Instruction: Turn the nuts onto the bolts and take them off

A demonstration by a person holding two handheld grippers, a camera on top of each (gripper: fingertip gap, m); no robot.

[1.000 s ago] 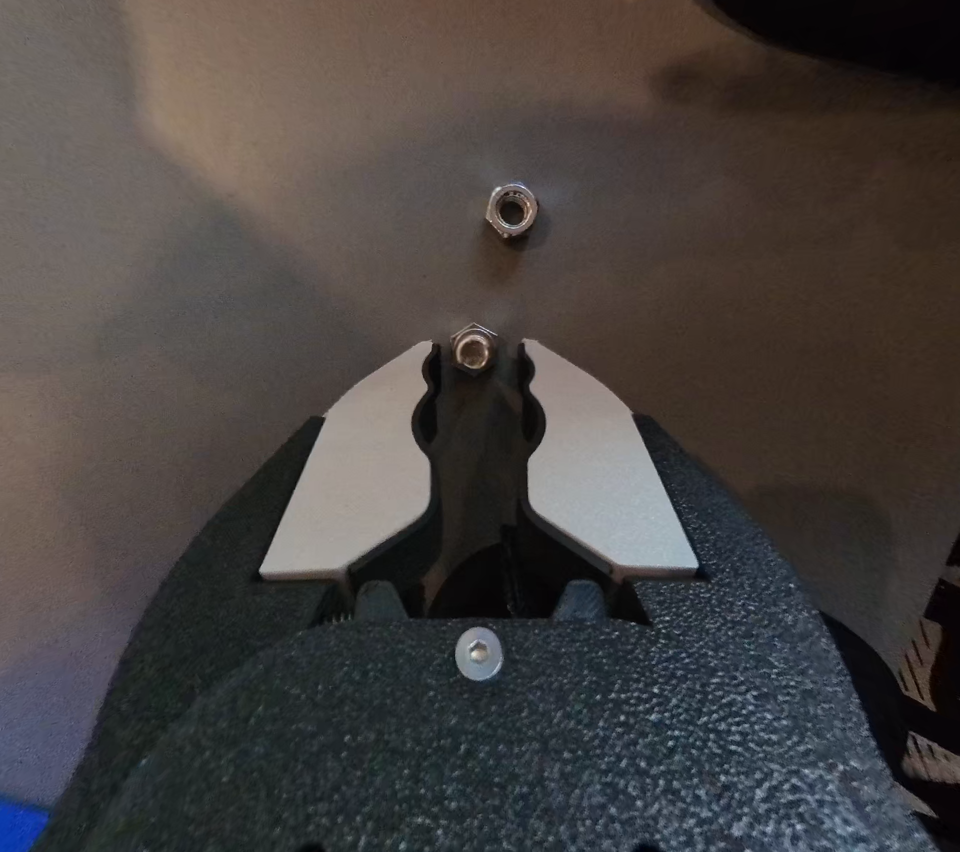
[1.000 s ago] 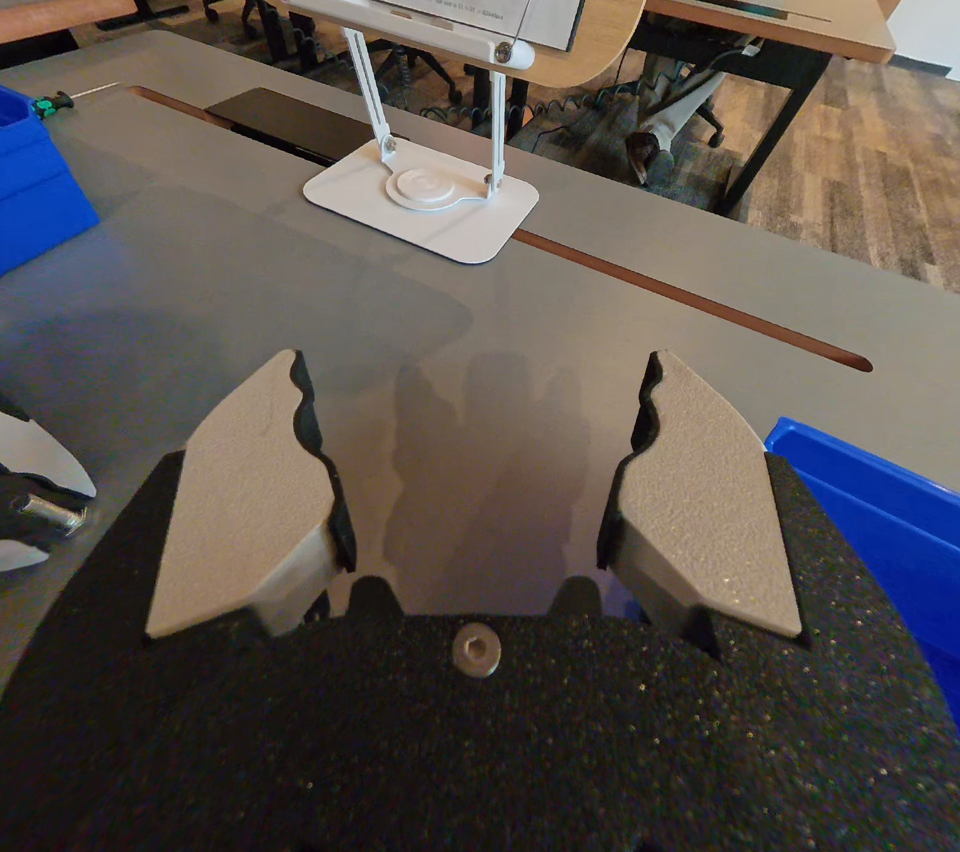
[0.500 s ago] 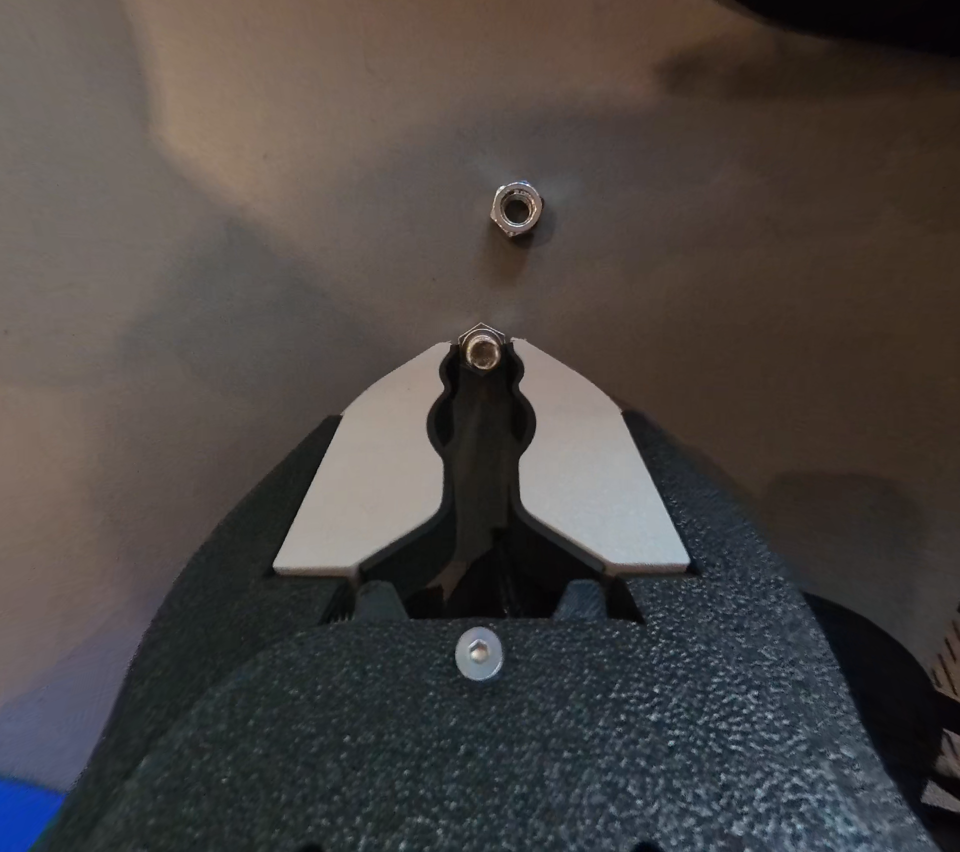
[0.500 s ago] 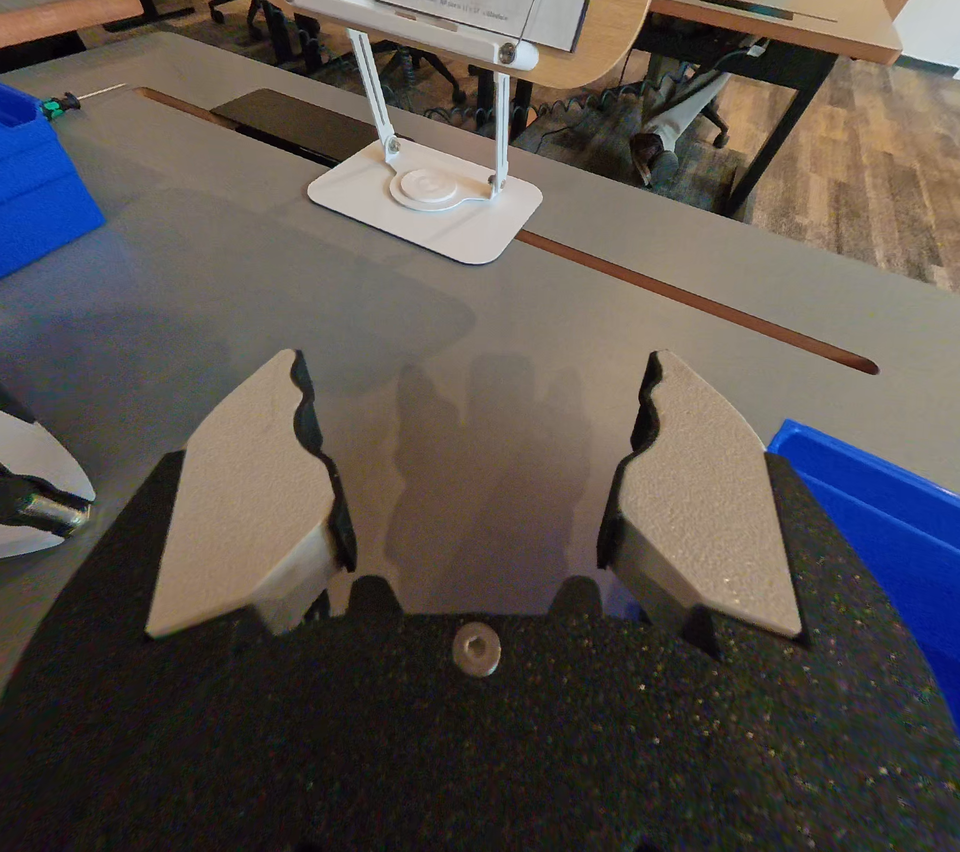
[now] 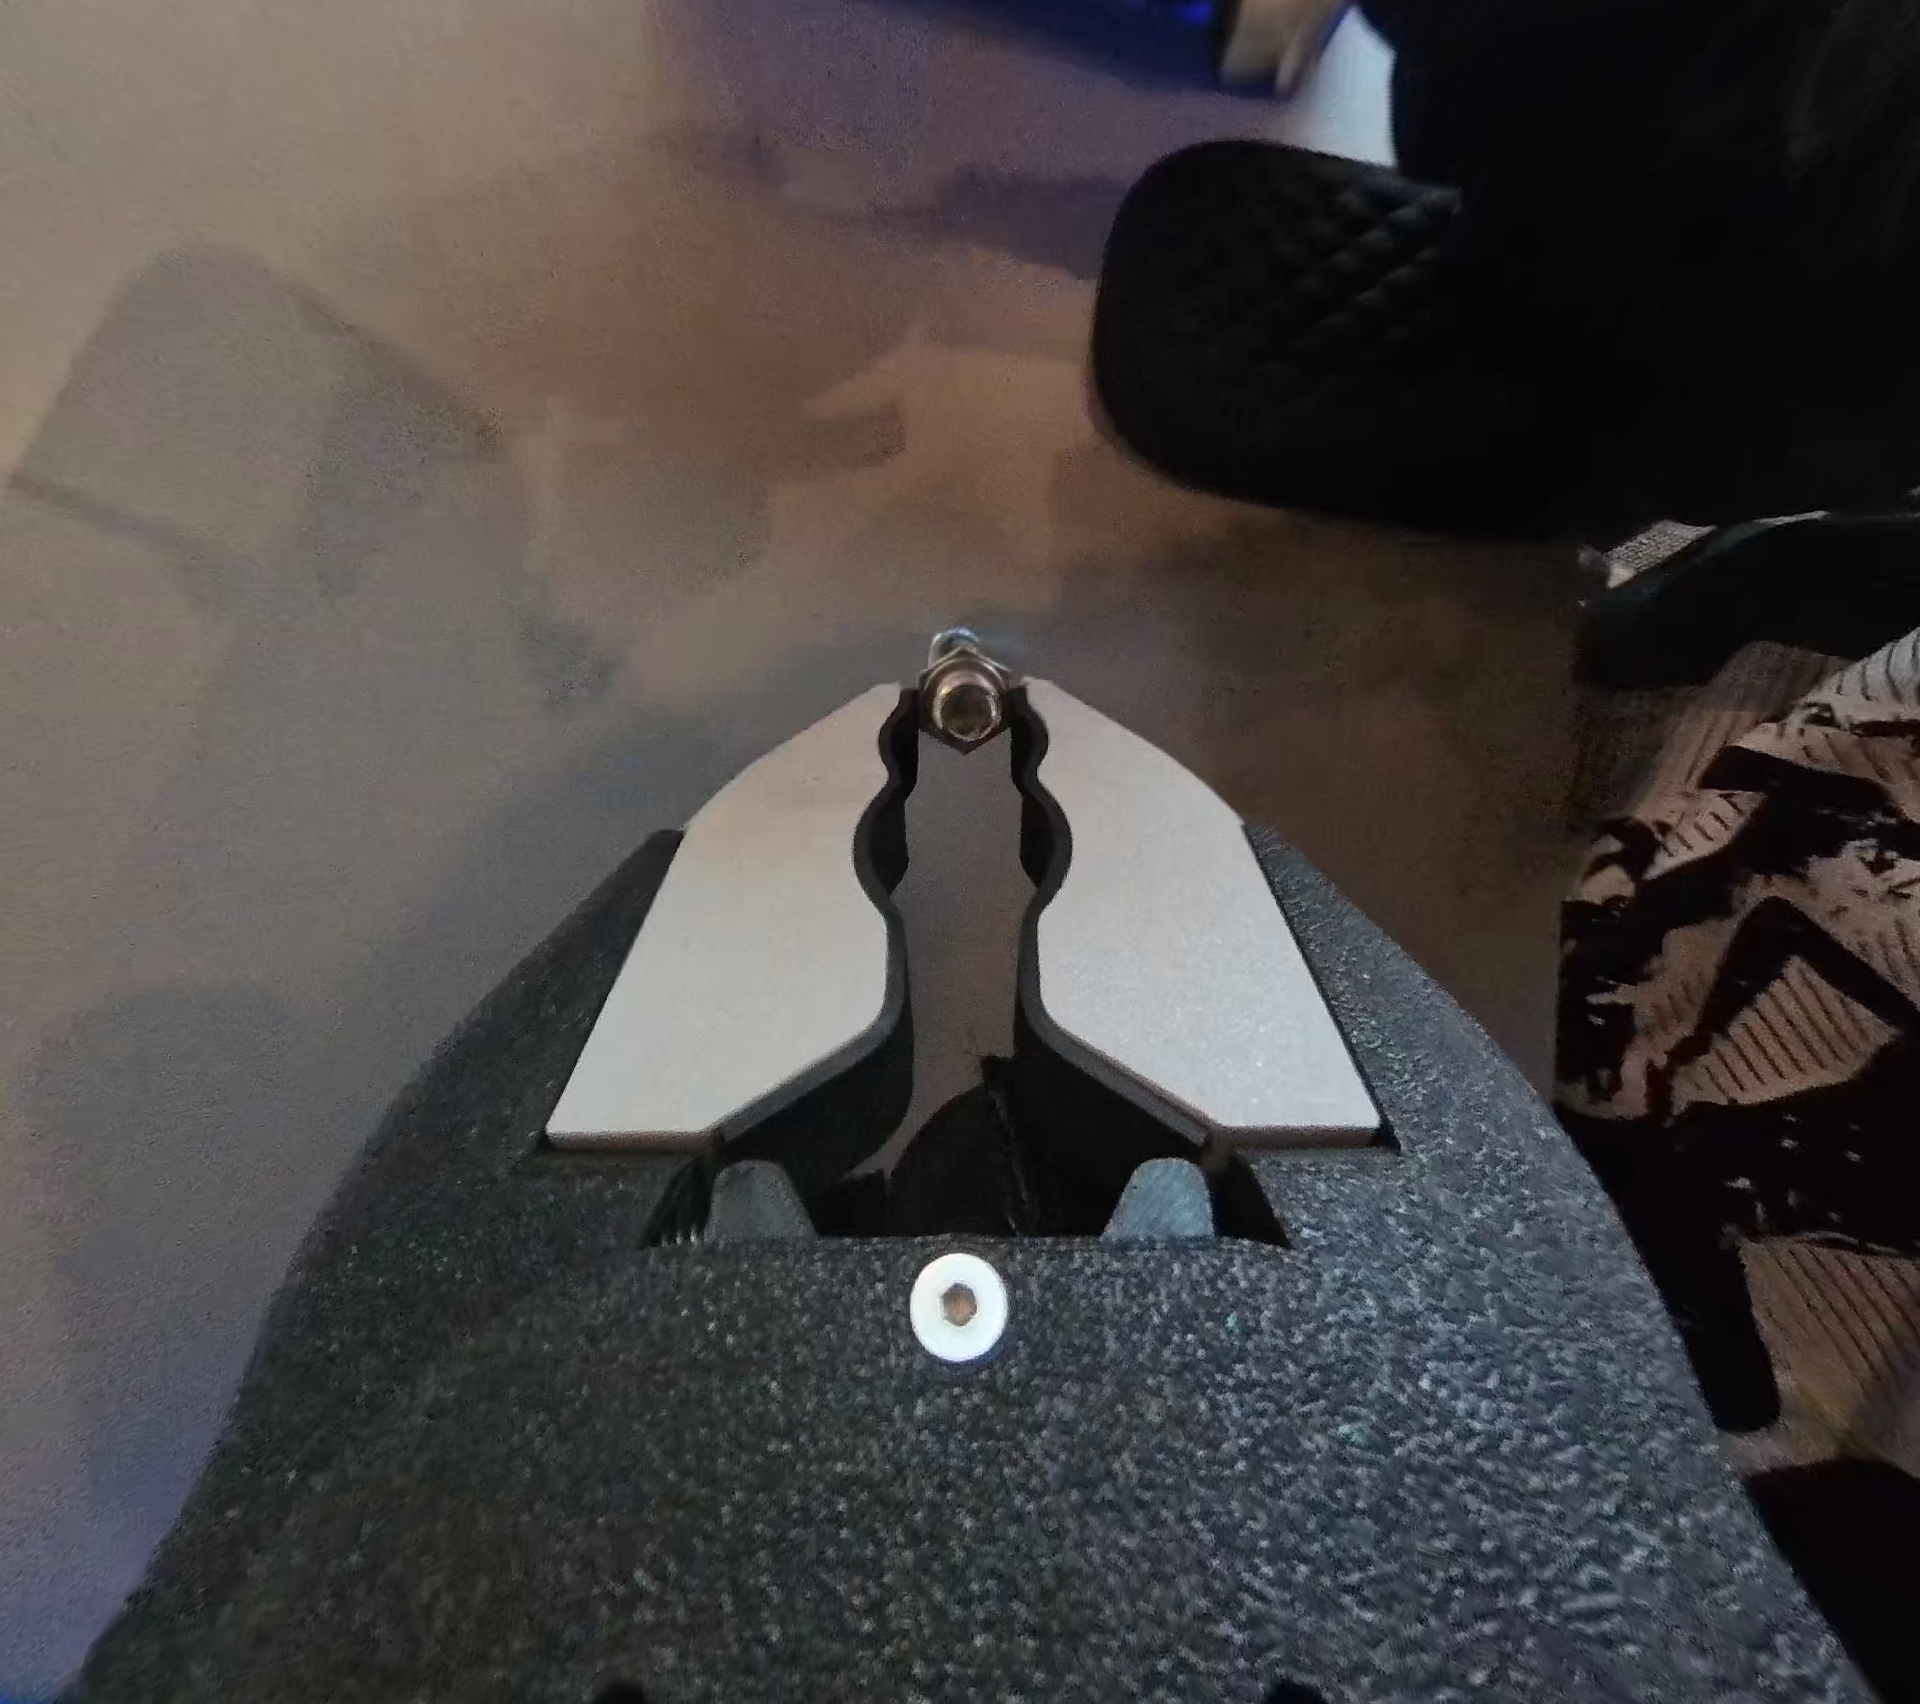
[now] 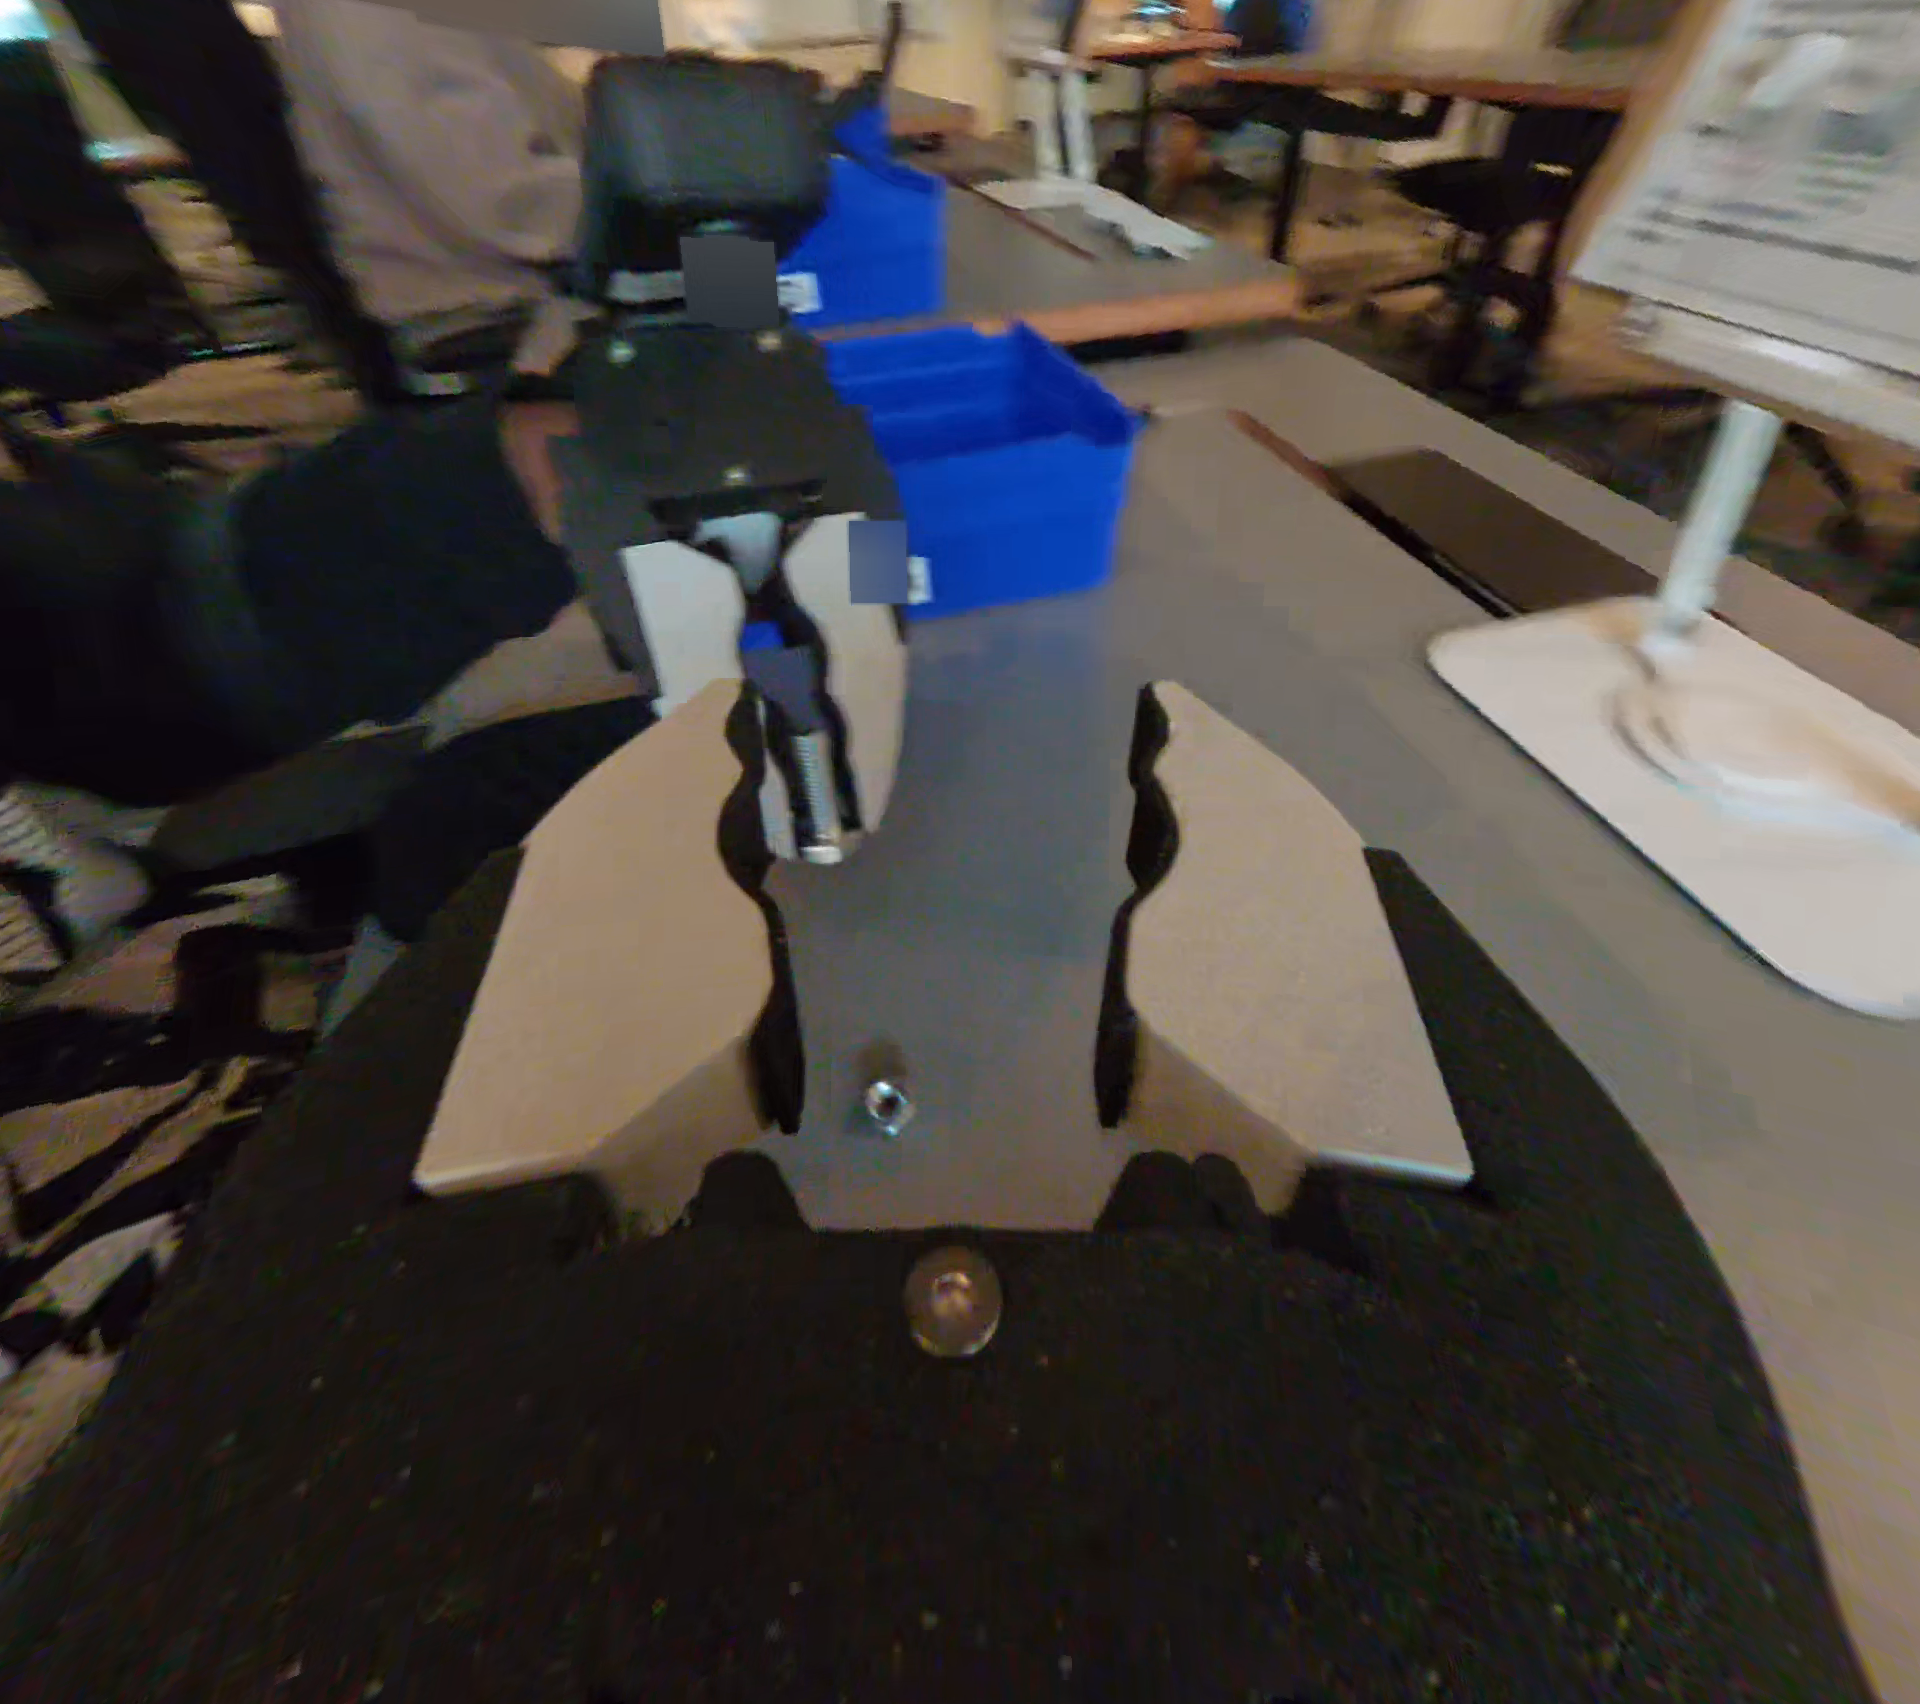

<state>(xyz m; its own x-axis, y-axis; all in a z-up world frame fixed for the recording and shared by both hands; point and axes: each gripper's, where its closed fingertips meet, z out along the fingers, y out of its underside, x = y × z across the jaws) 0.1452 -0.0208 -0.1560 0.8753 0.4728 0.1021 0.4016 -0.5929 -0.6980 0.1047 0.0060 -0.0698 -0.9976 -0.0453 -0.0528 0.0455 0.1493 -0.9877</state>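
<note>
The left gripper (image 5: 964, 704) is clamped on a steel bolt (image 6: 812, 787), pinching it just behind the hex head so the threaded shank sticks out past the fingertips; the right gripper (image 6: 940, 906) hangs with its jaws wide apart over a loose nut (image 6: 886, 1108) that lies flat on the grey table (image 6: 1195, 636). The step in hand looks like picking up that nut, and to do it well the right gripper should come down square, close on two opposite flats of the hexagon and keep the bore free. Then the bore must line up with the shank before any turning, or the thread may cross. The nut is small, bright and smooth and could skid on the matte tabletop. The fingers (image 6: 1257, 948) are pale and grainy with scalloped black inner edges, whose notches could seat a hex corner. A blue bin (image 6: 997, 470) stands behind.
</note>
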